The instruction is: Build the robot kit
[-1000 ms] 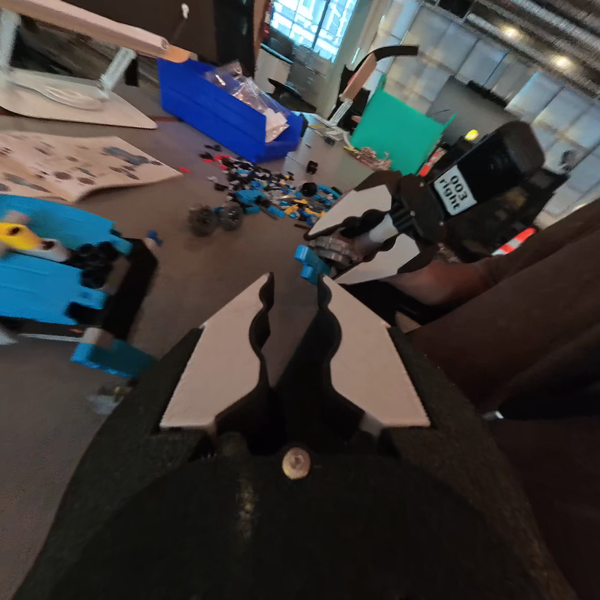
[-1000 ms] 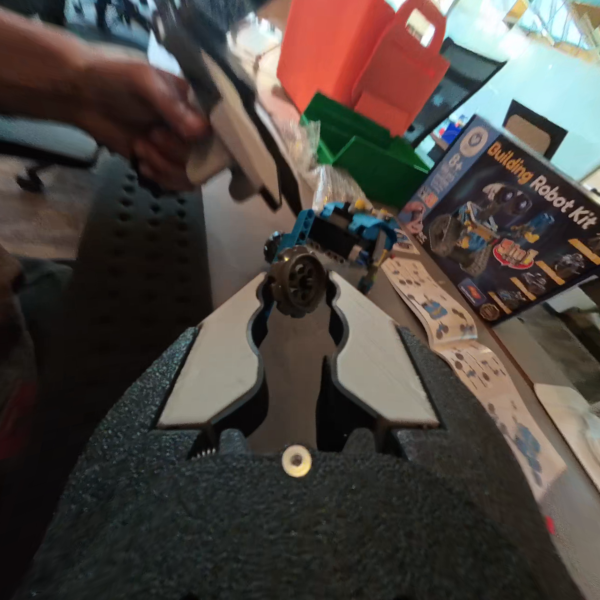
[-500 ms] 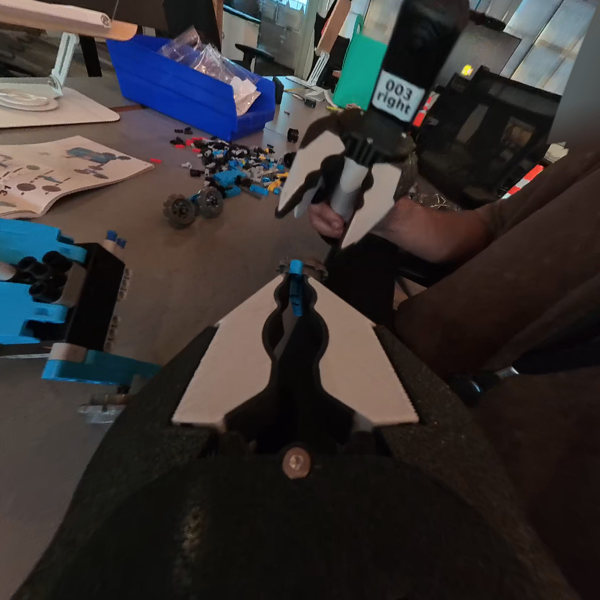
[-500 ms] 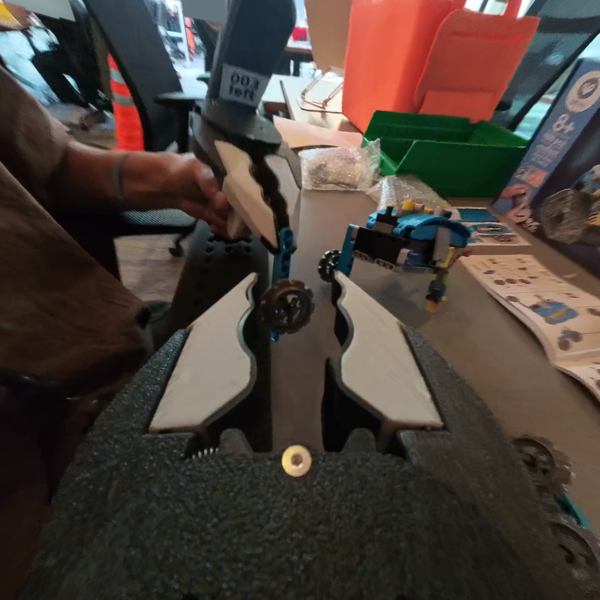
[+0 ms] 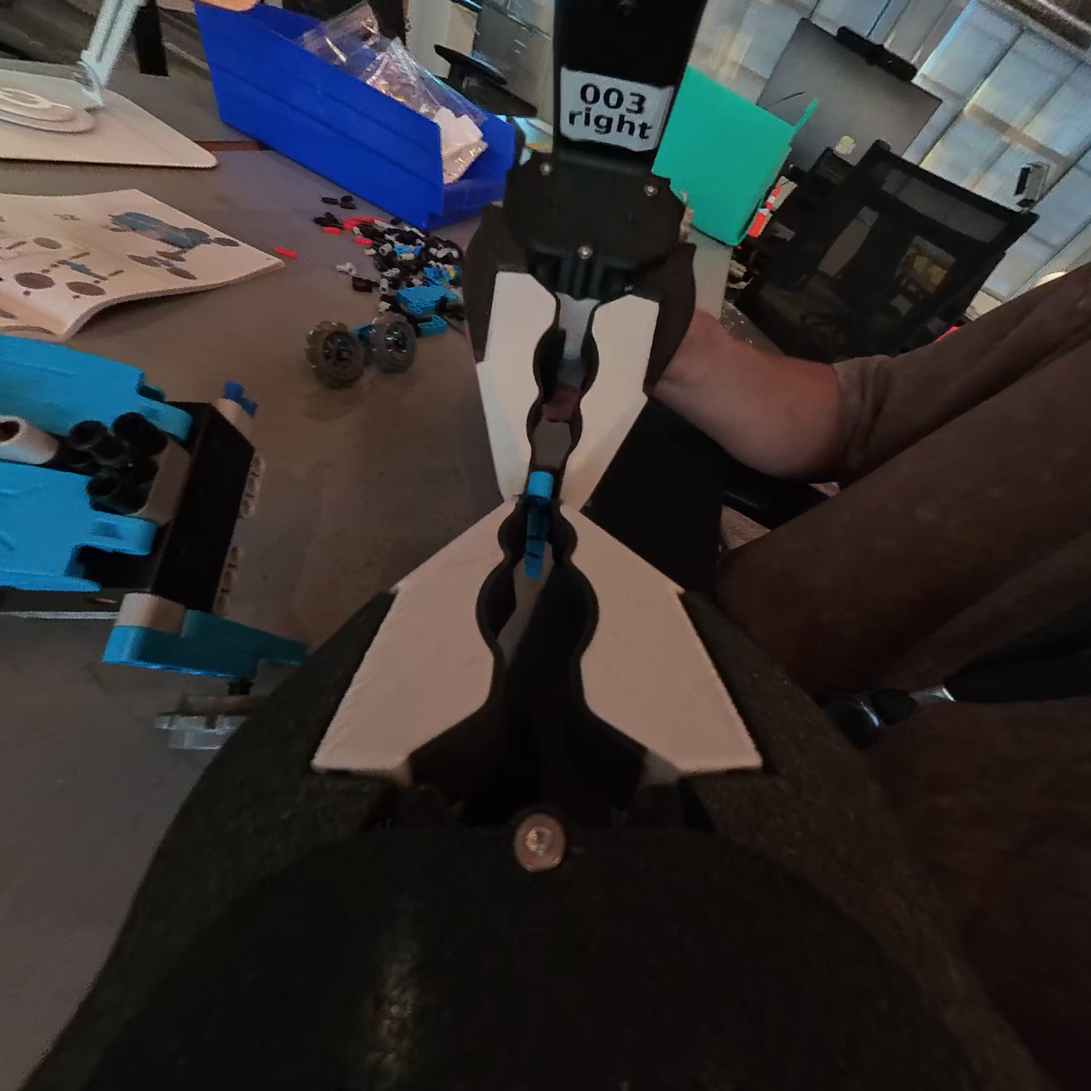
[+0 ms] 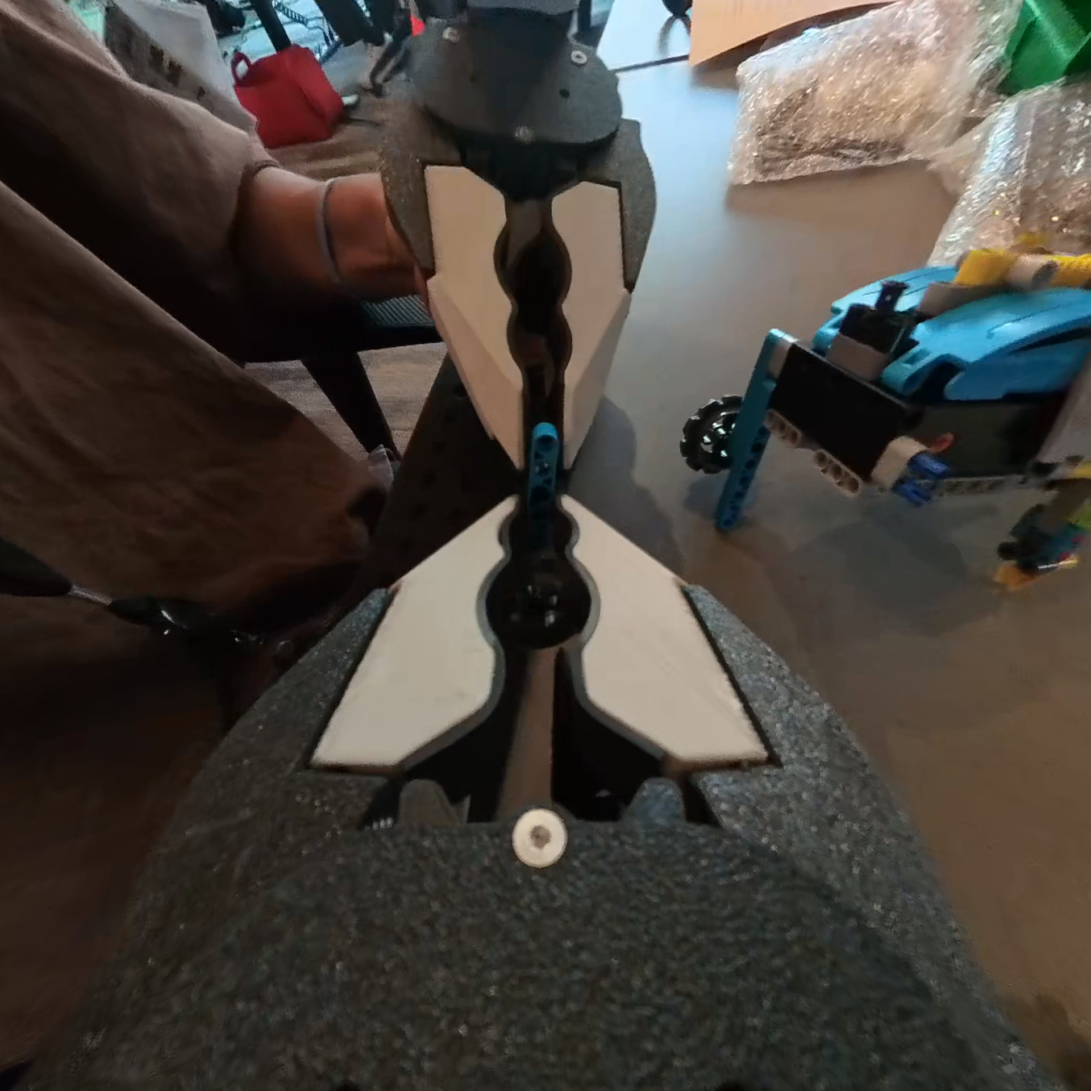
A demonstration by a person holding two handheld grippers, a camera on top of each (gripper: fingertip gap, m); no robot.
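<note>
The fingers of the left gripper (image 5: pixel 538 519) were clamped on one end of a blue beam (image 5: pixel 536 534). The right gripper (image 6: pixel 540 508) faced it tip to tip, its fingers clenched on the beam's other end, a dark wheel (image 6: pixel 538 608) lodged between them. Both met above a grey surface (image 5: pixel 366 472), beside a blue model (image 6: pixel 944 401), loose parts (image 5: pixel 401 260) and a booklet (image 5: pixel 106 254).

Probably a workshop or lab: grey worktable (image 5: pixel 378 472) with blue parts bin (image 5: pixel 330 118) upper left, glazed partitions (image 5: pixel 1003 88) upper right.
</note>
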